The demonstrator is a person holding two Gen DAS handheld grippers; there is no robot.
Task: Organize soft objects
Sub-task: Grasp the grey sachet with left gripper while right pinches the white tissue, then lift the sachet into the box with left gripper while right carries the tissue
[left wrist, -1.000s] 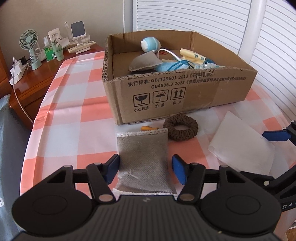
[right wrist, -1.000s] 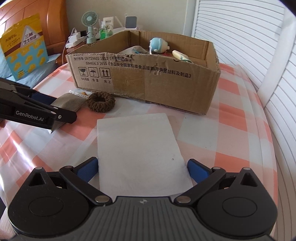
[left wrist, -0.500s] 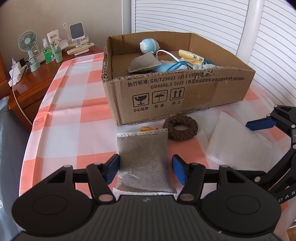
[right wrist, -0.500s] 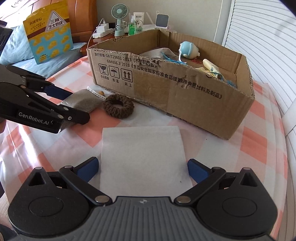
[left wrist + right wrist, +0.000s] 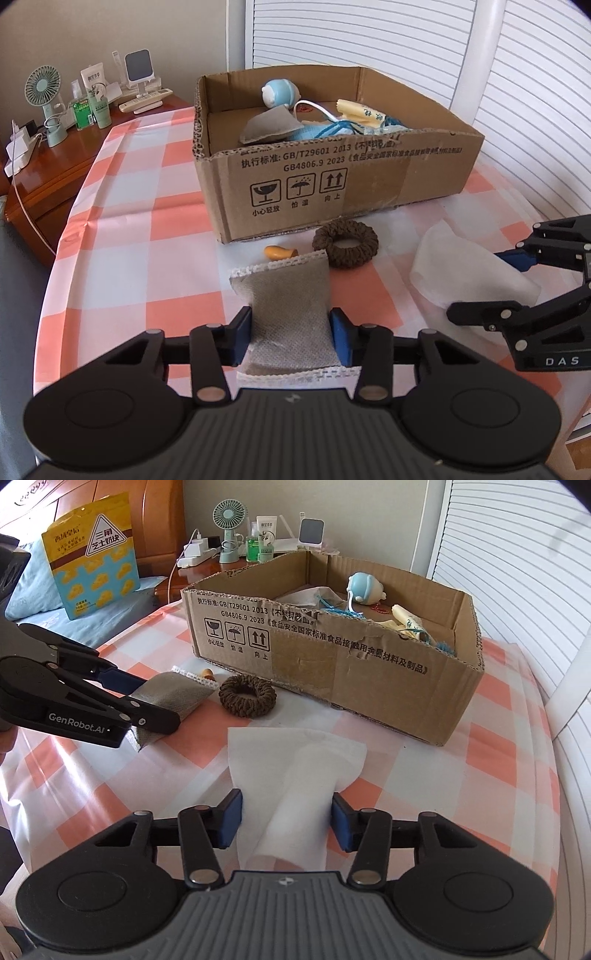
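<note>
My left gripper (image 5: 291,339) is shut on a grey mesh pouch (image 5: 286,299), pinching its sides so it bunches and its far end lifts; both show from the side in the right wrist view (image 5: 173,696). My right gripper (image 5: 286,821) is shut on a white tissue sheet (image 5: 295,771), which buckles into a ridge between the pads; it also shows in the left wrist view (image 5: 469,273). A brown braided scrunchie (image 5: 345,242) and a small orange piece (image 5: 279,252) lie by the cardboard box (image 5: 369,184), which holds several soft items.
The checked tablecloth (image 5: 122,206) covers the table. A wooden side table (image 5: 55,155) at the far left carries a small fan (image 5: 46,99), bottles and chargers. A yellow snack bag (image 5: 92,554) leans on the bed. Louvred doors (image 5: 480,48) stand behind the box.
Both grippers have closed from open: the left onto the grey pouch, the right onto the white tissue, which now bunches up. Both views have shifted slightly.
</note>
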